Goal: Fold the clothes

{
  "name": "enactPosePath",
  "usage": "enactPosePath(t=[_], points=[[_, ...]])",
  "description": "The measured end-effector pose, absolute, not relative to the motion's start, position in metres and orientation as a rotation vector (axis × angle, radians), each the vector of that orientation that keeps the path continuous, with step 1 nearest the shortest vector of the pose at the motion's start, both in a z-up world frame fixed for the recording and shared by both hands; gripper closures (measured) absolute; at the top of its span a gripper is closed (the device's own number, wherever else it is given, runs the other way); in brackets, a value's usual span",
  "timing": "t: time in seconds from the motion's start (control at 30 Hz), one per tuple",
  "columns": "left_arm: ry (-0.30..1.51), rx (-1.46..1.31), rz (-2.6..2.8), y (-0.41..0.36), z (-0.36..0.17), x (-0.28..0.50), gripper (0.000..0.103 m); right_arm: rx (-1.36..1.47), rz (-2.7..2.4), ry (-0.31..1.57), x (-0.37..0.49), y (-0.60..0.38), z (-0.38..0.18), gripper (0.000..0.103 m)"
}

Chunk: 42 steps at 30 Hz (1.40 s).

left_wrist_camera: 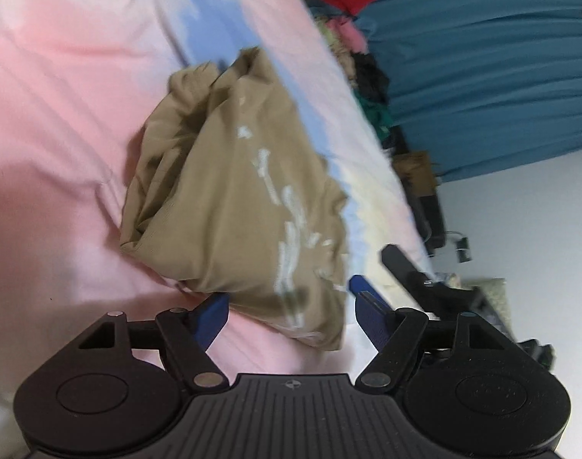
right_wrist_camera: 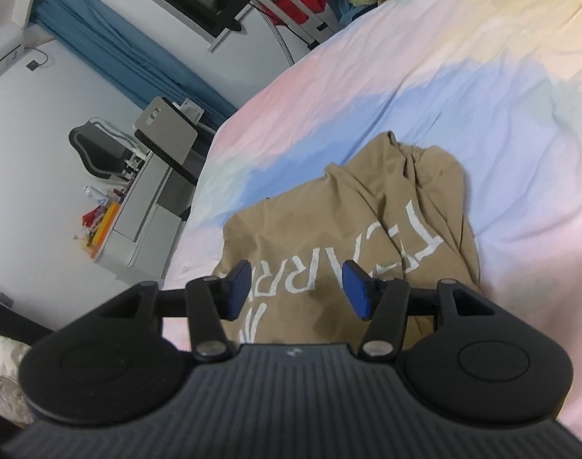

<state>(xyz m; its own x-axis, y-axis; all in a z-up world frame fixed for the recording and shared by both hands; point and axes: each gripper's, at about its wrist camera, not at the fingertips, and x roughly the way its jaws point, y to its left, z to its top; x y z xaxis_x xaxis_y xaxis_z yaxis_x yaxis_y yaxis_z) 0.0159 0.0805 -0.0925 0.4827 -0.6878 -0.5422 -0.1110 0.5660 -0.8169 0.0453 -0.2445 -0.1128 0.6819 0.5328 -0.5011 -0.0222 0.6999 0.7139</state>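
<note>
A tan T-shirt with white lettering [left_wrist_camera: 237,206] lies bunched in a loose heap on the pastel bed sheet [left_wrist_camera: 61,114]. My left gripper [left_wrist_camera: 289,298] is open and empty, hovering over the shirt's near edge, its blue pads on either side of the cloth. In the right wrist view the same shirt [right_wrist_camera: 367,225] lies just ahead and below. My right gripper [right_wrist_camera: 296,279] is open and empty above the lettered part of the shirt. The right gripper's dark finger also shows in the left wrist view [left_wrist_camera: 401,264].
The bed sheet [right_wrist_camera: 482,76] is pink, blue and yellow. A pile of mixed clothes [left_wrist_camera: 363,76] lies at the bed's far edge by a blue curtain [left_wrist_camera: 482,57]. A desk with a monitor [right_wrist_camera: 164,130], a chair and small items stands beside the bed.
</note>
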Motion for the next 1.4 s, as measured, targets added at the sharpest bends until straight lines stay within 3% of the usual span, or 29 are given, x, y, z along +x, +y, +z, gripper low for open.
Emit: enactPosePath(t=[0.07,0.2,0.3,0.43,0.67,0.7,0.73,0.77,0.8,0.97,1.13,1.2,1.27,1.4], points=[[1.066,-0.929,-0.401,0.079,-0.102,0.019,0.031,0.766,0.35,0.78,0.047,-0.247,-0.117,0.047],[0.996,-0.949,-0.362,0.084,-0.1,0.02,0.056,0.833,0.363,0.791,0.048,-0.25,-0.121,0.047],[0.942,-0.94,-0.385,0.083,-0.092,0.018,0.058,0.882,0.381,0.789,0.046,-0.252,-0.122,0.047],[0.921,-0.962,-0.435,0.082,-0.086,0.018,0.054,0.937,0.44,0.791,0.044,-0.251,-0.119,0.047],[0.951,-0.999,-0.459,0.077,-0.093,0.029,0.03,0.987,0.457,0.789,0.044,-0.254,-0.119,0.047],[0.963,-0.989,-0.449,0.074,-0.094,0.031,0.03,0.993,0.454,0.79,0.045,-0.255,-0.12,0.047],[0.978,-0.977,-0.417,0.073,-0.096,0.034,0.033,0.999,0.455,0.792,0.045,-0.255,-0.12,0.047],[0.993,-0.965,-0.385,0.071,-0.098,0.036,0.051,1.003,0.456,0.796,0.046,-0.255,-0.122,0.047],[1.0,-0.967,-0.362,0.071,-0.1,0.038,0.058,1.007,0.456,0.8,0.046,-0.255,-0.123,0.047],[0.908,-1.023,-0.401,0.075,-0.09,0.035,0.07,1.091,0.505,0.841,0.043,-0.249,-0.132,0.048],[0.84,-1.065,-0.417,0.073,-0.085,0.035,0.073,1.318,0.547,0.898,0.038,-0.237,-0.157,0.047],[0.819,-1.095,-0.42,0.074,-0.084,0.035,0.074,1.456,0.542,0.914,0.035,-0.236,-0.173,0.041],[0.804,-1.11,-0.421,0.074,-0.084,0.035,0.074,1.562,0.507,0.925,0.032,-0.234,-0.188,0.021],[0.797,-1.126,-0.419,0.078,-0.084,0.027,0.074,1.601,0.392,0.84,0.025,-0.245,-0.195,0.021]])
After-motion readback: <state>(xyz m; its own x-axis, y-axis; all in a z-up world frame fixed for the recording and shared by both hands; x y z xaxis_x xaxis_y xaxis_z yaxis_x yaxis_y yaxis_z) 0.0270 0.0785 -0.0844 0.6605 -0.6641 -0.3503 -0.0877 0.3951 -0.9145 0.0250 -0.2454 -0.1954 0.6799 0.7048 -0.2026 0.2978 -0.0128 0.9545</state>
